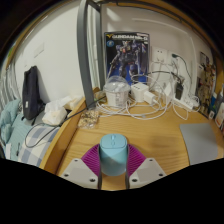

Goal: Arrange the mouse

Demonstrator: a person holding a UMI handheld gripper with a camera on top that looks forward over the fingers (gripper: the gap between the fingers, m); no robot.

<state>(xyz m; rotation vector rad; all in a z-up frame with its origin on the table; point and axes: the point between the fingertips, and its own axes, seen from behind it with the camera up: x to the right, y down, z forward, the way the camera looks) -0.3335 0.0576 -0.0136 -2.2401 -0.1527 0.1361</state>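
Observation:
A light blue mouse [113,153] sits between my gripper's [112,163] two fingers, with the magenta pads [91,159] pressing against both of its sides. The gripper is shut on the mouse, which is held just above the wooden desk [160,135]. The mouse's rear part is hidden by the fingers.
Beyond the fingers lie a small teal object [91,119], white boxes and chargers with tangled cables [140,97], and a robot model box [128,56] against the wall. A grey laptop [200,141] lies at the right. Black and white things [45,100] lie at the left.

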